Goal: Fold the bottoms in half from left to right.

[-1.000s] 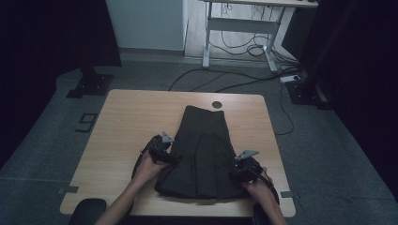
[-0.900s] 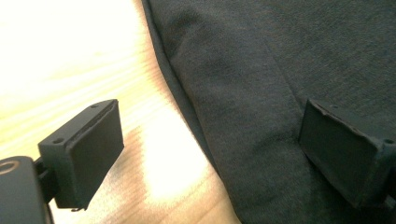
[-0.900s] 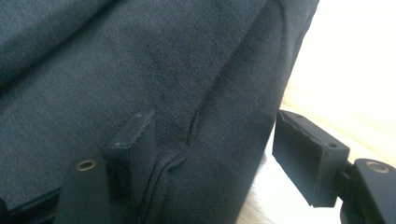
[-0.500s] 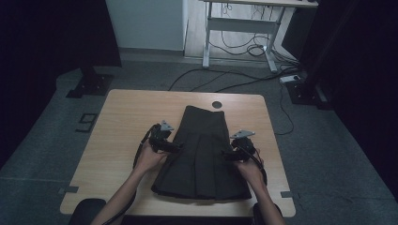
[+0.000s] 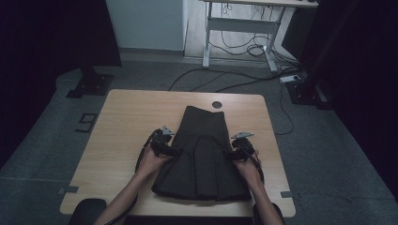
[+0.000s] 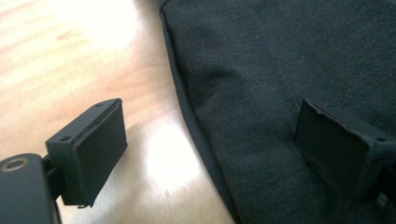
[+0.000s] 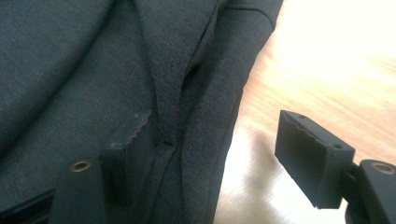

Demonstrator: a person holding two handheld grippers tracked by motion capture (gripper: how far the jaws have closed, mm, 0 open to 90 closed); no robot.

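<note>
A dark pleated skirt [image 5: 202, 154] lies flat on the wooden table [image 5: 126, 122], waistband away from me. My left gripper [image 5: 172, 150] is at the skirt's left edge. In the left gripper view it [image 6: 210, 149] is open, one pad over bare wood and the other over the skirt [image 6: 280, 70], the hem edge running between them. My right gripper [image 5: 230, 153] is at the skirt's right edge. In the right gripper view it [image 7: 219, 154] is open across the folded edge of the skirt [image 7: 84, 70]; its jaws have just been closing a little, and the pads do not press the cloth.
A round cable hole [image 5: 216, 104] sits in the table beyond the waistband. On the floor past the table stand a desk frame [image 5: 239, 33], cables [image 5: 220, 84] and a black stand base [image 5: 89, 86]. Bare wood [image 5: 267, 126] lies on both sides of the skirt.
My right gripper has moved away from me along the skirt's right edge, from near the hem to about mid-length. The left went forward and came back a little. The skirt lies as before.
</note>
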